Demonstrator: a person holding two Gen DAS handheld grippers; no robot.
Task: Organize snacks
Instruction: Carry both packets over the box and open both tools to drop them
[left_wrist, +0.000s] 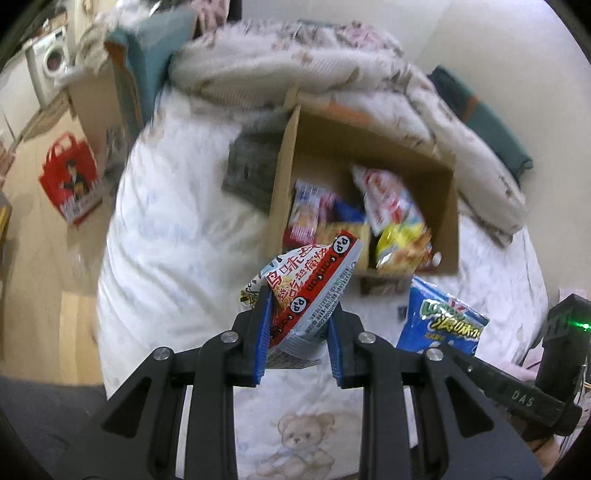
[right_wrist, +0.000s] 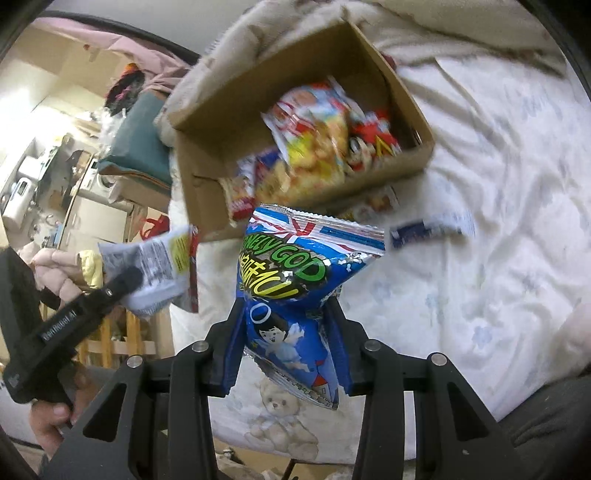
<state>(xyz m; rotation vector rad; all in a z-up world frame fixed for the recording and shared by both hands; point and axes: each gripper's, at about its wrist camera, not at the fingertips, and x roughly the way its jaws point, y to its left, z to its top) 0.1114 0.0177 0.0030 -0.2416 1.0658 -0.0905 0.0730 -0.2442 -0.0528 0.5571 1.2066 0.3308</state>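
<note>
Left gripper (left_wrist: 297, 314) up close: jaws pinched tight on a red-and-white snack packet (left_wrist: 314, 280), its lower end squeezed between the blue pads, the rest sticking up and forward past the fingertips, clear of the bed. Right gripper (right_wrist: 286, 325): jaws clamped on a blue snack bag (right_wrist: 291, 284), the pads biting its waist so the bag bulges above and below them, crimped top edge fanning out ahead. Both packs hang in the air over the white bedsheet (right_wrist: 480, 221) with its teddy-bear print. Just beyond them, a small dark blue packet (right_wrist: 428, 227) lies loose on the sheet, near the box's front wall. Further on sits the open cardboard box (right_wrist: 199, 184), several bright snack bags (right_wrist: 317, 140) already piled inside it. Behind the box, a rumpled floral blanket (left_wrist: 314, 62).
</note>
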